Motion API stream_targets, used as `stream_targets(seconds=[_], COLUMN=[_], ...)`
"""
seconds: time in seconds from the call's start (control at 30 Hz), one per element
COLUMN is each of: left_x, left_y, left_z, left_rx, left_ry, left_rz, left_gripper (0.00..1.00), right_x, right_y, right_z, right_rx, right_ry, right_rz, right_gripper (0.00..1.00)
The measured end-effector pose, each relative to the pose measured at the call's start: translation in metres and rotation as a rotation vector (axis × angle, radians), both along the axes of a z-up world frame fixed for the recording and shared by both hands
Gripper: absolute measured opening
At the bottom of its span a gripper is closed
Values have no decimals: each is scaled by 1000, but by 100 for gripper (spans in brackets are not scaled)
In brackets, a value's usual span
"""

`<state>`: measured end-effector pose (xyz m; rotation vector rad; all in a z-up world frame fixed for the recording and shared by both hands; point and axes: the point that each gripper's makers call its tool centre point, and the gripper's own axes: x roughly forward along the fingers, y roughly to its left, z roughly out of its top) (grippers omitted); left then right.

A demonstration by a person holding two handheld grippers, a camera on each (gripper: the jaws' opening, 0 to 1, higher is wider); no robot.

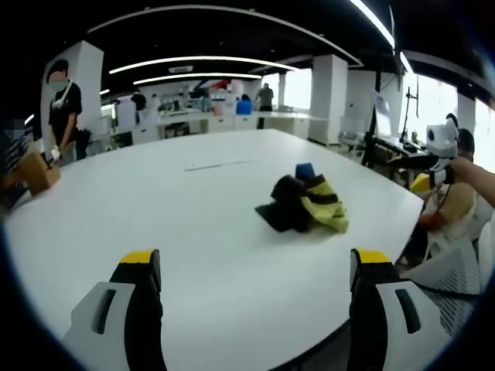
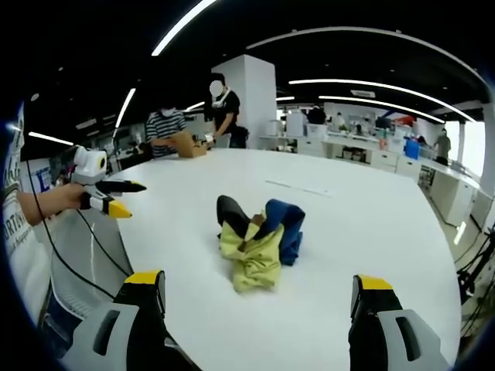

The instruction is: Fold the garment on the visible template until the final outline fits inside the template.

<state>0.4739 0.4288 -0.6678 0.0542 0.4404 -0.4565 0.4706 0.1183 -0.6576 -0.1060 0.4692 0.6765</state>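
A crumpled garment [image 1: 305, 205] of black, yellow and blue cloth lies in a heap on the white table [image 1: 170, 224]. In the right gripper view the same garment [image 2: 259, 243] shows yellow in front, blue on the right and black behind. My left gripper [image 1: 255, 263] hovers over the table's near edge, short of the heap, jaws wide apart and empty. My right gripper [image 2: 257, 282] is likewise open and empty, short of the cloth. A hand holds the left gripper [image 2: 108, 197] at the left, and the right gripper [image 1: 441, 147] appears far right.
A thin pale strip [image 1: 220, 164] lies on the table beyond the garment. People stand by a cardboard box [image 1: 35, 174] at the far table edge. A mesh chair [image 1: 452, 274] sits at the right edge. Desks and pillars fill the background.
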Motion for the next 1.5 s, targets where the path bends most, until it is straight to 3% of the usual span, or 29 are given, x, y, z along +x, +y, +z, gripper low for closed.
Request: stream_targets(seconds=[0.37, 0.9, 1.5], left_x=[2, 14, 41], left_y=[-9, -23, -57], left_z=[4, 7, 10], left_rx=[-13, -7, -29], left_ry=[-9, -14, -24], left_rz=[-25, -82, -190], left_gripper=[95, 86, 76], right_x=[-2, 18, 38], right_y=[0, 11, 34], right_z=[-5, -1, -16], right_rx=[16, 71, 102], right_ry=[4, 5, 47], right_rz=[-5, 45, 94], right_gripper=[99, 73, 64])
